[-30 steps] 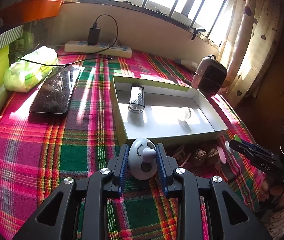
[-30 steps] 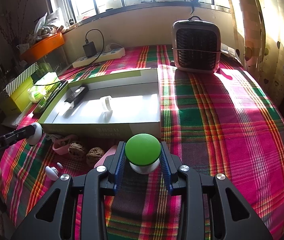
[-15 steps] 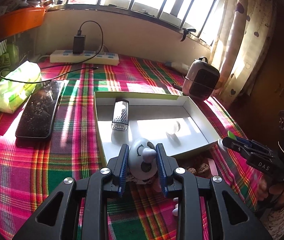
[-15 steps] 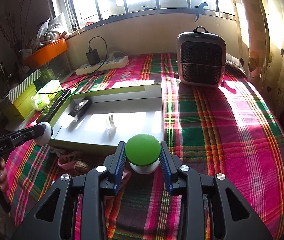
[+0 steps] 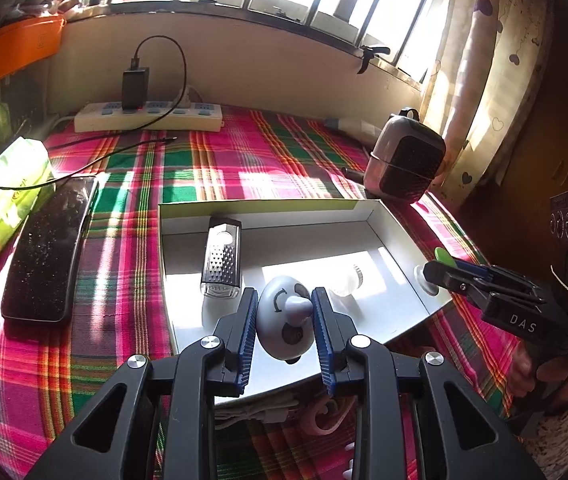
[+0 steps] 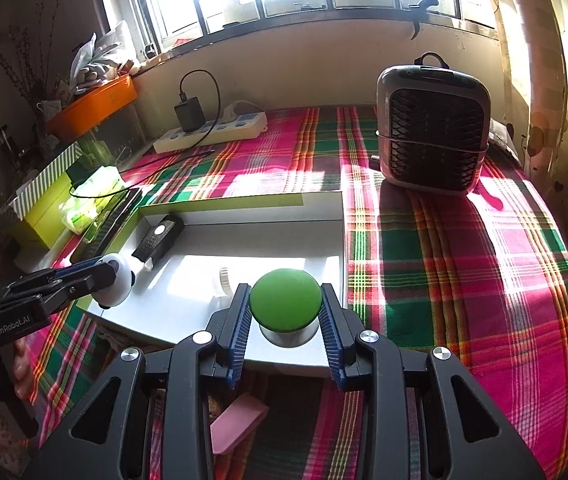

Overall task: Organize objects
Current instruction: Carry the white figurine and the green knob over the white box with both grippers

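A person holds two handheld grippers over a table covered in a pink, green and red plaid cloth (image 6: 444,264), below a sunlit barred window.

The left gripper (image 5: 284,320) has its blue-padded fingers clamped on a white egg-shaped gadget (image 5: 284,326) with a curved arrow printed on it and a small knob on its front. It is held above the near edge of a shallow white tray box (image 5: 388,224) with green outer walls.

The right gripper (image 6: 286,314) has its fingers clamped on a green-domed object with a silvery base (image 6: 286,304), held over the near right corner of the same box.

Inside the box, a small black grater-like item (image 5: 222,256) lies near the left wall, and a small white ribbed cap (image 5: 348,280) sits in a patch of sunlight near the middle.

In front of the box, on the cloth, lie a pink flat piece (image 6: 236,424) and a white cable (image 5: 260,412), both partly hidden by the grippers.

Left of the box lie a black slab-shaped device (image 5: 50,252) and a green tissue pack (image 5: 4,196). A white power strip (image 5: 148,118) with a black charger plugged in sits by the wall. A small grey desk heater (image 6: 432,124) stands behind the box on the right.
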Motion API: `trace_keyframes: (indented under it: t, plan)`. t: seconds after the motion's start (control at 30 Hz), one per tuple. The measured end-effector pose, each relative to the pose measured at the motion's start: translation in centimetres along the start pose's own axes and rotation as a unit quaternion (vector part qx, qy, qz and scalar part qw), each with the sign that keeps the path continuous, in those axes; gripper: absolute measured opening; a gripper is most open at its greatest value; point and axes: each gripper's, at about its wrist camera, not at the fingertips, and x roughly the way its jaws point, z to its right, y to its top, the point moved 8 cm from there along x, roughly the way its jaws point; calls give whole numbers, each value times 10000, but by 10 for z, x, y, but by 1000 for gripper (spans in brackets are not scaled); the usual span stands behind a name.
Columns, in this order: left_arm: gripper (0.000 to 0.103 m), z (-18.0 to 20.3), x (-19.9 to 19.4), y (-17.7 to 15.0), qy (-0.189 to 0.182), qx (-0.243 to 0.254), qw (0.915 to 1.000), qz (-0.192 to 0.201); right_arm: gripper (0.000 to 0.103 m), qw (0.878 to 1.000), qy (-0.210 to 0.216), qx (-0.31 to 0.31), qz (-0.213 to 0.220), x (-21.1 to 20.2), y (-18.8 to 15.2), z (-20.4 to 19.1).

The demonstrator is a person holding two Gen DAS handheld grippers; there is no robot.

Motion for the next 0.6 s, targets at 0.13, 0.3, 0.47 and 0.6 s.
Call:
trace_keyframes:
  t: [0.13, 0.3, 0.47, 0.6]
  plan:
    - [25, 1, 12, 6, 21, 77, 9999, -61, 35, 9999, -36, -91, -30, 10, 9, 1]
    - [25, 3, 23, 13, -26, 101, 9999, -121, 35, 9999, -37, -155, -51, 21, 19, 1]
    - [25, 5, 36, 16, -50, 50, 9997, -232, 35, 9996, -51, -210, -156, 39, 26, 3]
    - [25, 7, 44, 20, -94, 27, 9996, -265, 35, 9994, -25, -250, -245, 53, 31, 2]
